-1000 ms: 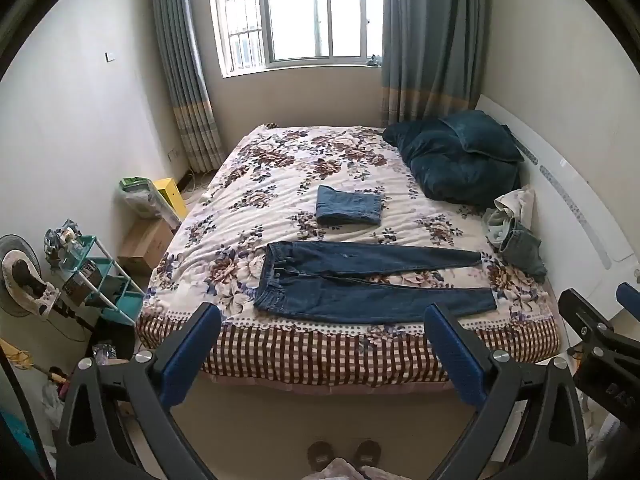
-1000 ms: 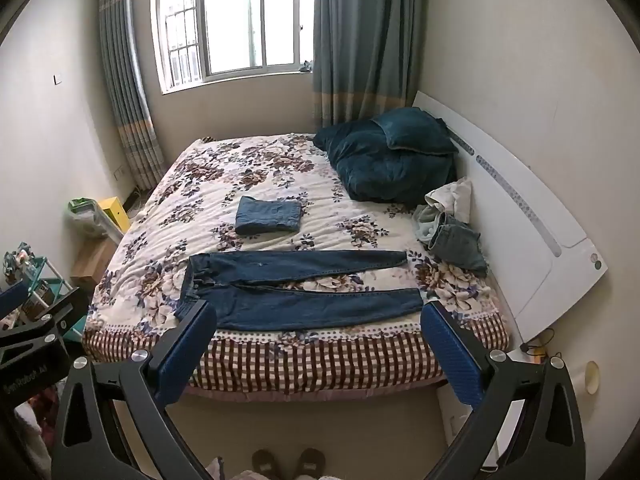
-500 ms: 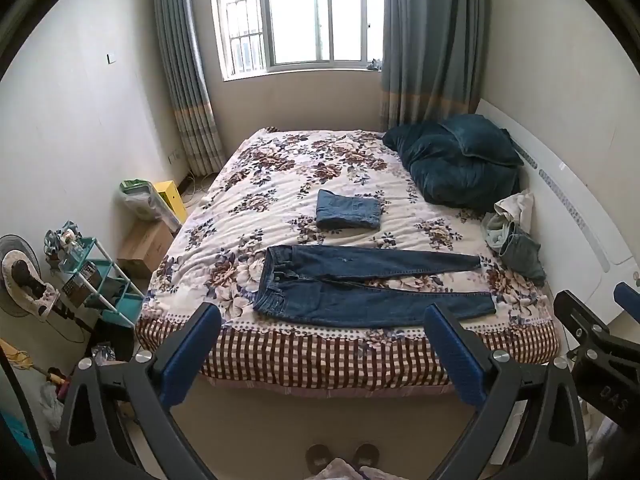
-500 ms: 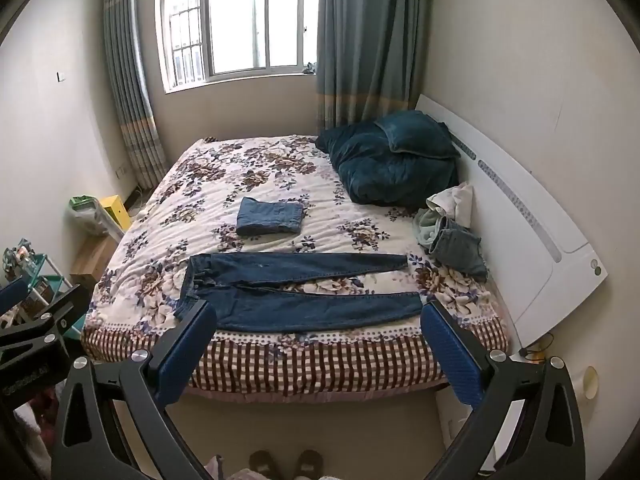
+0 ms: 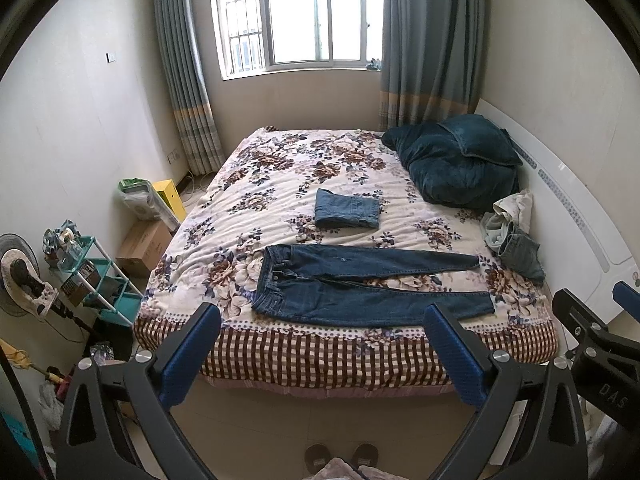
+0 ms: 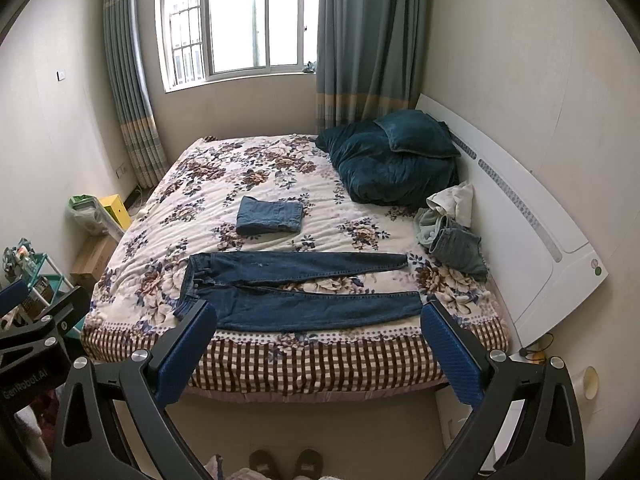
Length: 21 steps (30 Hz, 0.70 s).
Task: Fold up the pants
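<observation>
Right wrist: jeans (image 6: 296, 292) waistband corner hidden

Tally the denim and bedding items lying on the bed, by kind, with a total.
Jeans spread flat: 1
Folded jeans: 1
Crumpled clothes heap by the headboard: 1
Dark teal pillows or cushions: 2, as far as the pile shows
Total: 5
</observation>
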Available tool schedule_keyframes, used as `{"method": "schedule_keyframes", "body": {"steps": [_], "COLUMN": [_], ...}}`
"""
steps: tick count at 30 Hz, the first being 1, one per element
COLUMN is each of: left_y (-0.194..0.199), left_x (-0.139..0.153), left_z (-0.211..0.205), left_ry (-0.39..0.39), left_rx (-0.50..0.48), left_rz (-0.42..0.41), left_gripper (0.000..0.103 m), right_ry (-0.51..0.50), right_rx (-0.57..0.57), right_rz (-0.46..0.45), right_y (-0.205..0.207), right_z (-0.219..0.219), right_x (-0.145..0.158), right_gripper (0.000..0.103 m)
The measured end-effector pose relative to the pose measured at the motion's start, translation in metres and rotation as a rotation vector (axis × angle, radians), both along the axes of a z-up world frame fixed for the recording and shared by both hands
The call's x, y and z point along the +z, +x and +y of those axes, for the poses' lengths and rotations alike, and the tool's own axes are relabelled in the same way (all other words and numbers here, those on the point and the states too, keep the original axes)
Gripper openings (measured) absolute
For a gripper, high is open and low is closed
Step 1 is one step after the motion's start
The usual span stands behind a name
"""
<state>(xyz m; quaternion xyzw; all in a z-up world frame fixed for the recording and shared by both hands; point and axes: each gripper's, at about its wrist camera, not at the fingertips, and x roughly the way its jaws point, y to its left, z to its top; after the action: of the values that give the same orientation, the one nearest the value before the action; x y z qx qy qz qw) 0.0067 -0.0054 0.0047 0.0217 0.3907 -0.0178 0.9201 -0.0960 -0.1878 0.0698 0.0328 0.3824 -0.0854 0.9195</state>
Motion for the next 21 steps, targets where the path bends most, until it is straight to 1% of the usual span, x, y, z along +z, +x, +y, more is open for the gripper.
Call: {"method": "schedule_keyframes", "body": {"steps": [3, 21], "left_y": [0.000, 0.004], "left_x": [0.000, -0.001], "left_z": [0.000, -0.006], "left_ry": [-0.001, -0.007], "left_rx": [0.000, -0.002], "left_rz": [-0.001, -0.001], "left_gripper": [0.103, 0.103], "right_ry": [0.002, -0.002], "right_rx": [-0.001, -0.003], "right_rz": [-0.002, -0.006], "right_y": [0.001, -0.001], "right_z": [0.000, 0.003], "right_x": [-0.006, -0.011], "right_gripper": [0.103, 0.103]}}
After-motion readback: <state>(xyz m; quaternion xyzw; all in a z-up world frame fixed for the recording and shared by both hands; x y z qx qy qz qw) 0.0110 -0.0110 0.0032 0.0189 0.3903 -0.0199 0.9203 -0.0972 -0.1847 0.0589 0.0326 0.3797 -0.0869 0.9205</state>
